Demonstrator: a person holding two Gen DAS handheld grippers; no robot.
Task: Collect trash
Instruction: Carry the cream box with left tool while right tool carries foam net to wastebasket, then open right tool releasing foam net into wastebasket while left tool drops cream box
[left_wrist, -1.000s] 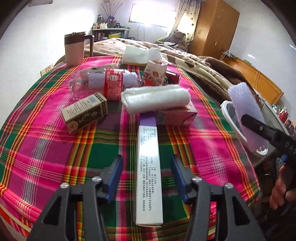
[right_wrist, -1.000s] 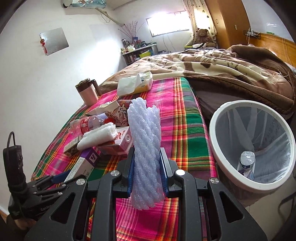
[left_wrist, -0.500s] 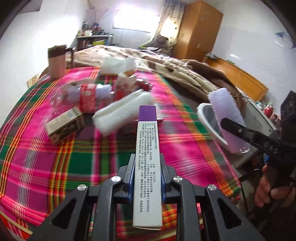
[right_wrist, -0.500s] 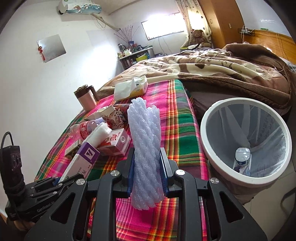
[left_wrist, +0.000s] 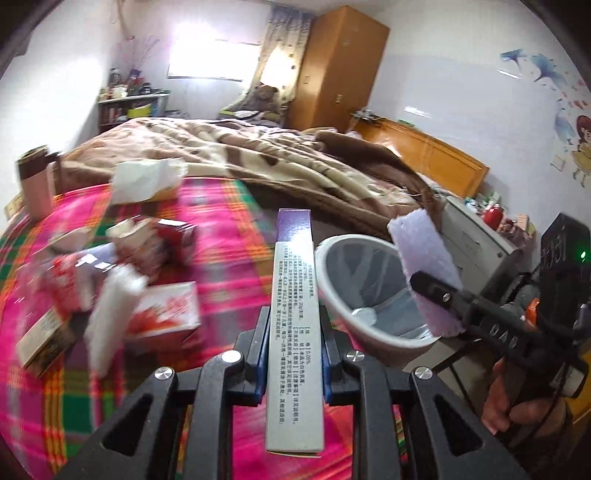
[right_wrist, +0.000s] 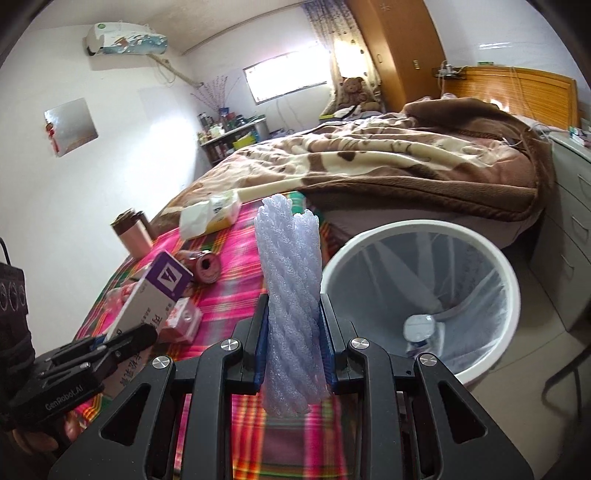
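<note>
My left gripper (left_wrist: 293, 347) is shut on a long white box with a purple end (left_wrist: 294, 332) and holds it above the plaid table, pointing toward the white trash bin (left_wrist: 334, 295). The box also shows in the right wrist view (right_wrist: 147, 295). My right gripper (right_wrist: 291, 347) is shut on a pale purple foam net sleeve (right_wrist: 290, 295), held upright just left of the bin (right_wrist: 491, 350). The sleeve shows in the left wrist view (left_wrist: 424, 266) over the bin's rim. A plastic bottle (right_wrist: 419, 332) lies in the bin.
On the plaid tablecloth (left_wrist: 229, 229) lie a white foam roll (left_wrist: 107, 314), red-and-white cartons (left_wrist: 166, 314), a small brown box (left_wrist: 40, 339), a tissue pack (left_wrist: 147, 181) and a pink mug (left_wrist: 35, 184). A bed (right_wrist: 406, 158) lies behind; a drawer cabinet (right_wrist: 569, 240) stands right of the bin.
My left gripper closed on the long box, lifted it off the table and swung right toward the bin. My right gripper carried the foam sleeve closer to the bin.
</note>
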